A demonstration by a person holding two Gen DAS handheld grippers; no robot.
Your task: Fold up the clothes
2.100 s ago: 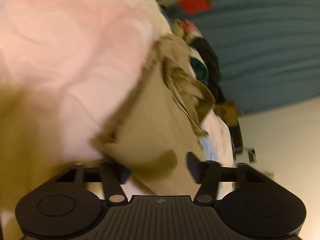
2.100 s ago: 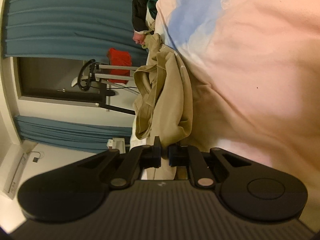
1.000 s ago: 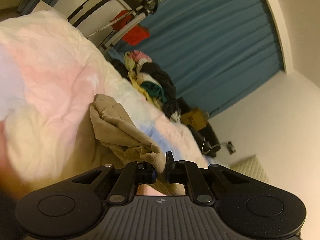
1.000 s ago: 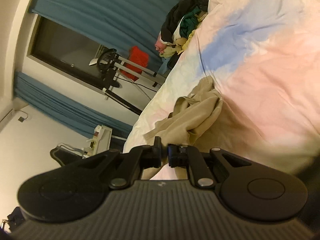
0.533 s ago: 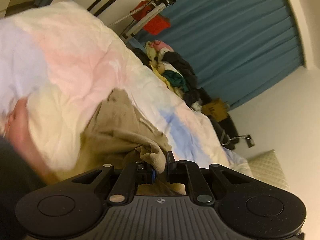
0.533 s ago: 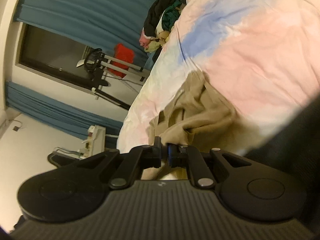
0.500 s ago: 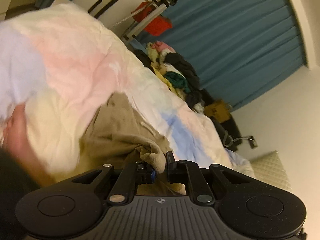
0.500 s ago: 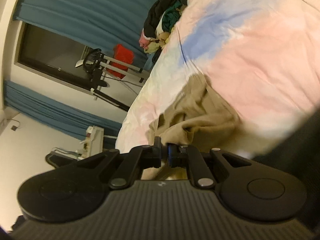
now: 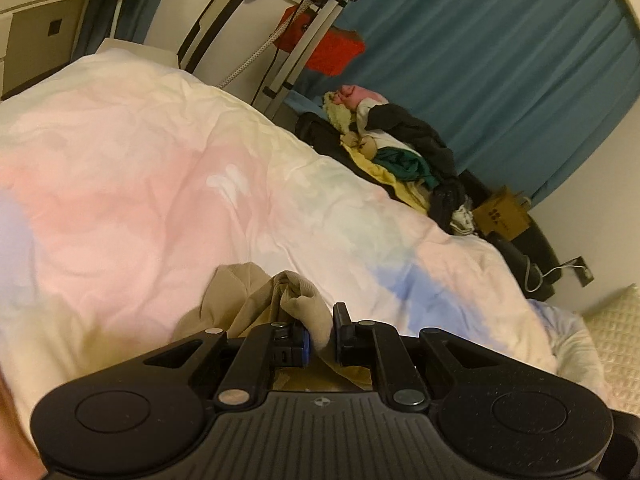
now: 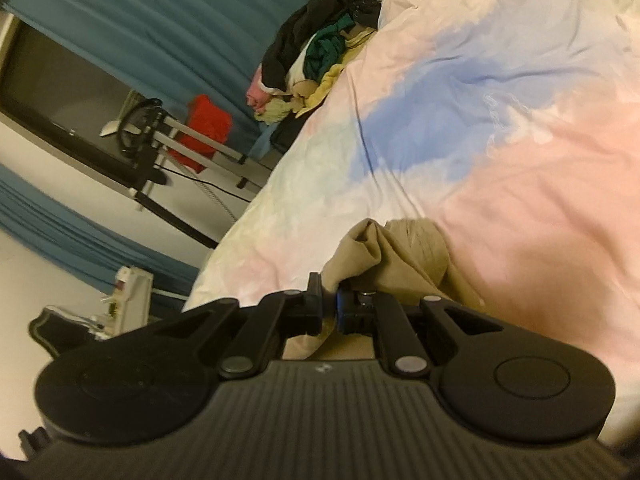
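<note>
A beige garment lies bunched on the pastel bed cover. My left gripper is shut on a thick fold of it, which bulges up between the pads. In the right wrist view the same beige garment is crumpled just ahead, and my right gripper is shut on a thin edge of its cloth. Most of the garment is hidden under both grippers' bodies.
A pile of mixed clothes sits at the bed's far end, seen too as the pile of clothes in the right wrist view. A metal exercise frame with a red bag stands before teal curtains. A cardboard box is on the floor.
Both grippers have pulled the beige garment back across the bed, so less of it shows ahead of them. The dark sleeve and hand seen at the frame edges are gone.
</note>
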